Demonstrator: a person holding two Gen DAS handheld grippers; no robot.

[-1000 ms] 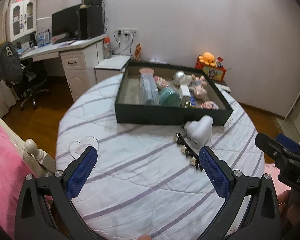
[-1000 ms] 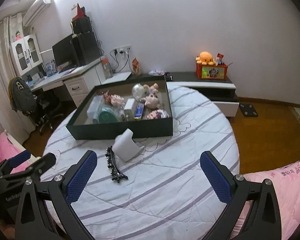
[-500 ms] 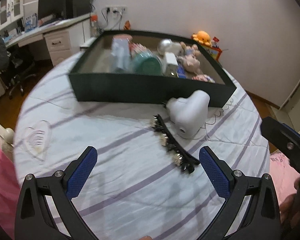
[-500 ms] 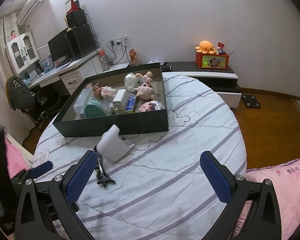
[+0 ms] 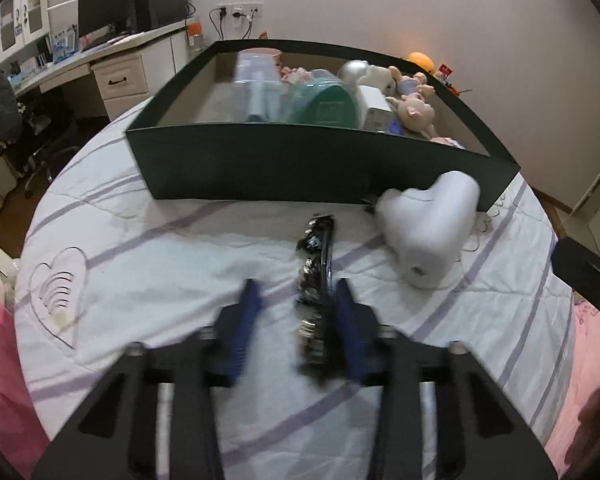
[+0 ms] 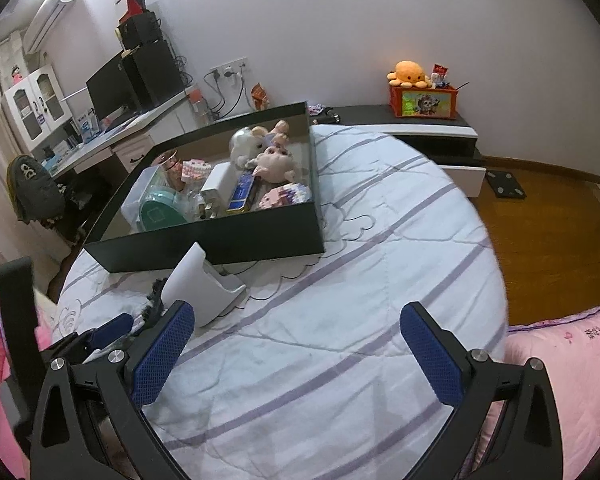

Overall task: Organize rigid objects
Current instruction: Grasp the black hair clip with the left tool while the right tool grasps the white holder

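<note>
The left tongs (image 5: 296,320) sat low over the quilted white bedspread (image 5: 172,264), blue ribbed pads (image 5: 350,332) drawn in around the near end of the black hair clip (image 5: 318,280), a long comb-shaped piece crusted with glittery beads; the right pad was against it, the left pad stood a little off, and motion blur left it unclear whether the grip had fully closed. The clip lay lengthwise on the bed, pointing at the dark green box (image 5: 284,168), just beside a smooth, glossy white heart-shaped holder (image 5: 428,228) that leaned against the box's front wall. The box was broad and shallow, matte card with a tan lining, packed with a clear plastic case (image 5: 256,88), a round teal tin (image 5: 332,106), a silvery ball (image 5: 352,70) and soft pink plush toys (image 5: 414,110). From the right wrist view, the right tongs (image 6: 300,354) hung wide apart over bare, purple-striped bedspread (image 6: 340,320), gripping nothing, their mesh-textured blue pads (image 6: 162,352) sharp and clear. The holder (image 6: 204,284) showed its curved hollow side there, the clip (image 6: 154,304) peeking out dark beside it. An orange plush octopus (image 6: 408,72) sat atop a red box (image 6: 422,104) on the low black-and-white cabinet (image 6: 420,130).
</note>
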